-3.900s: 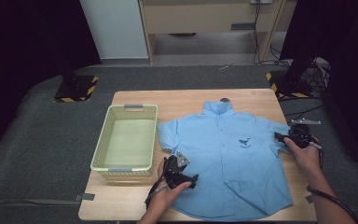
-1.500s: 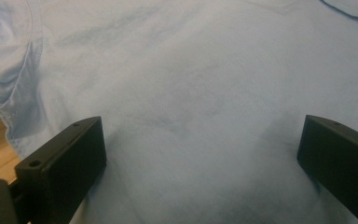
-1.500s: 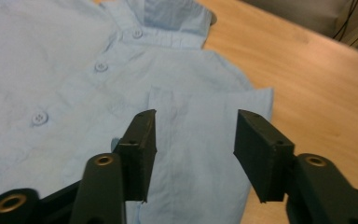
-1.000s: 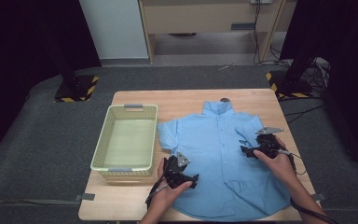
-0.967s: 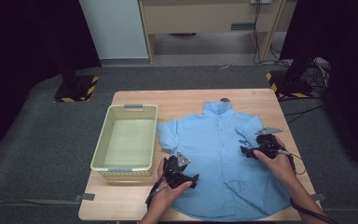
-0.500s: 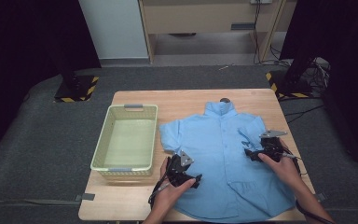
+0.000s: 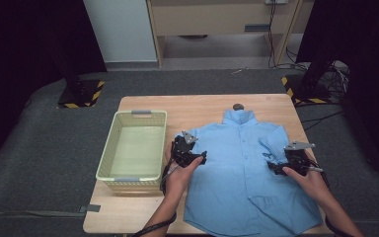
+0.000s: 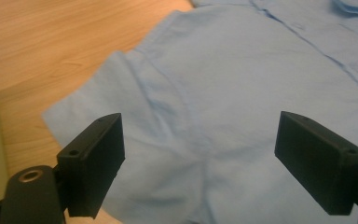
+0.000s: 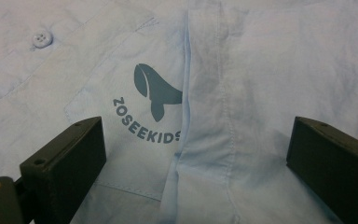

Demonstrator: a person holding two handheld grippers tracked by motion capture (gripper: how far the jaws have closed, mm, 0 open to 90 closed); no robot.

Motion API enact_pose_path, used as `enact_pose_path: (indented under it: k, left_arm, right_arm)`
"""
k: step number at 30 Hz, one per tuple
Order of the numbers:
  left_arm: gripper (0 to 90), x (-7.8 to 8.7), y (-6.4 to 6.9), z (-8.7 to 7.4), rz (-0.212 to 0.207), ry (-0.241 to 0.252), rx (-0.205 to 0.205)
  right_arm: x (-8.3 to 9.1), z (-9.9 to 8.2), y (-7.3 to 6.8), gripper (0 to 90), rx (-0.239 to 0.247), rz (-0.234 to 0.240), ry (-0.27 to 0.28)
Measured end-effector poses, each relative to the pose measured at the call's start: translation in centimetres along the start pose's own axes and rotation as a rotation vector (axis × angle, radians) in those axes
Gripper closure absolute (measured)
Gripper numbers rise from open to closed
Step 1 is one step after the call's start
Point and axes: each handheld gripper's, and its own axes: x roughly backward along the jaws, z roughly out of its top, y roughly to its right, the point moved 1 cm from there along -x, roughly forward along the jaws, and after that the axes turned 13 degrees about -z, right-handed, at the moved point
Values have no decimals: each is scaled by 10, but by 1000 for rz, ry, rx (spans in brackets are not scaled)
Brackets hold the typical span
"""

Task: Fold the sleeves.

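A light blue short-sleeved shirt [image 7: 237,173] lies face up on the wooden table [image 7: 197,106], collar at the far side. One sleeve [image 7: 271,148] is folded inward over the chest and partly covers a whale logo [image 9: 156,93]. My left gripper [image 7: 200,157] hovers over the other sleeve [image 8: 121,107] at the shirt's left edge. It is open [image 8: 200,154]; its jaws have just been closing a little, with only the cloth lying beneath them. My right gripper [image 7: 276,168] is open [image 9: 198,158] above the folded sleeve's edge, holding nothing.
A pale green plastic basket [image 7: 107,163] stands on the table's left part, close to the left gripper, with nothing in it. A small dark round object [image 7: 238,106] sits just beyond the collar. Grey carpet surrounds the table.
The left hand has moved away from the person along the shirt's left edge, to the sleeve. The right hand has drifted slightly right and nearer. The right sleeve, spread out earlier, now lies folded inward.
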Motion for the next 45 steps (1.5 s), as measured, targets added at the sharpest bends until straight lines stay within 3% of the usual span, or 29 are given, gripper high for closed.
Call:
enact_pose_path:
  k: [6, 11, 13, 16, 18, 23, 31, 45]
  left_arm:
    - [215, -19, -16, 5, 61, -34, 16]
    - [308, -33, -33, 6, 130, -41, 72]
    - [350, -35, -36, 6, 130, -31, 109]
    - [392, -39, -38, 6, 171, -25, 118]
    - [393, -43, -40, 5, 171, -23, 155]
    - [359, -49, -44, 5, 208, -31, 150]
    - [274, -52, -53, 2, 210, -38, 198]
    - [161, -60, -59, -3, 193, -45, 233]
  right_arm:
    - [3, -3, 3, 48, 3, 1, 2]
    - [6, -6, 4, 49, 6, 4, 2]
    - [6, -6, 4, 49, 5, 4, 3]
    - [6, -6, 4, 49, 5, 4, 3]
    - [6, -6, 4, 49, 5, 4, 3]
    - [7, -7, 4, 49, 3, 0, 2]
    - [7, -8, 4, 49, 1, -1, 1]
    - [8, -8, 4, 49, 0, -2, 1]
